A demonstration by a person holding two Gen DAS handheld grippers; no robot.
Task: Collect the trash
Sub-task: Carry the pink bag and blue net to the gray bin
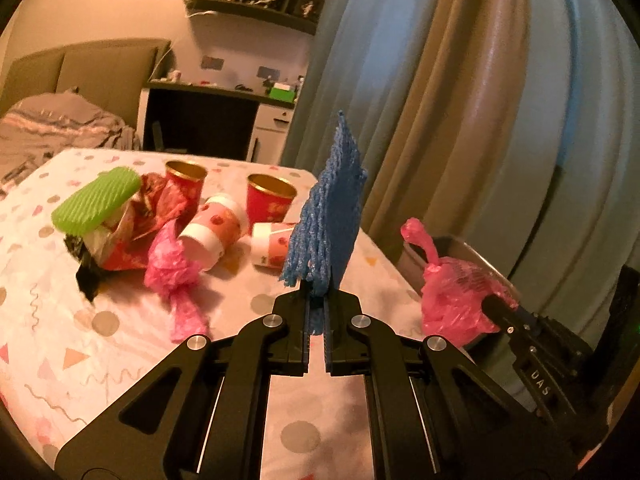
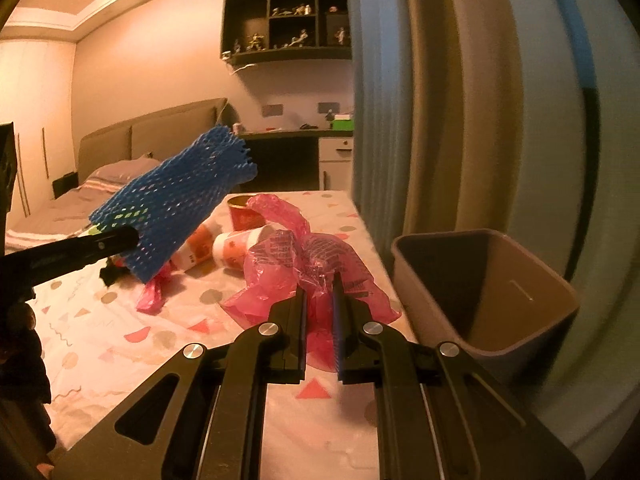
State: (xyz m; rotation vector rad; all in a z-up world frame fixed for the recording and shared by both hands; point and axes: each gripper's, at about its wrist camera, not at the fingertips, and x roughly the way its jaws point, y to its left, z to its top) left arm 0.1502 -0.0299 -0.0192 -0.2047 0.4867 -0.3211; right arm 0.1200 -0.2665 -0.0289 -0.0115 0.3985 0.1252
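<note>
Blue foam net sleeve (image 1: 326, 216) looks soft and meshy; pink plastic bag (image 2: 308, 268) thin, crinkled, glossy; bin (image 2: 492, 292) smooth matt plastic.

A wall shelf (image 2: 286, 24) of small figurines hangs above a dark desk (image 1: 208, 92) — beside it a bed (image 1: 52, 128), and long curtains (image 1: 460, 100) at right.

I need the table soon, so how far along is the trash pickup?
Done: nothing shows in the visible part of the bin. In hand: the left tongs are shut on a blue foam net, and the right tongs are shut on a pink plastic bag. Left on the table: paper cups, a green foam net, crumpled wrappers, and another pink bag.
</note>
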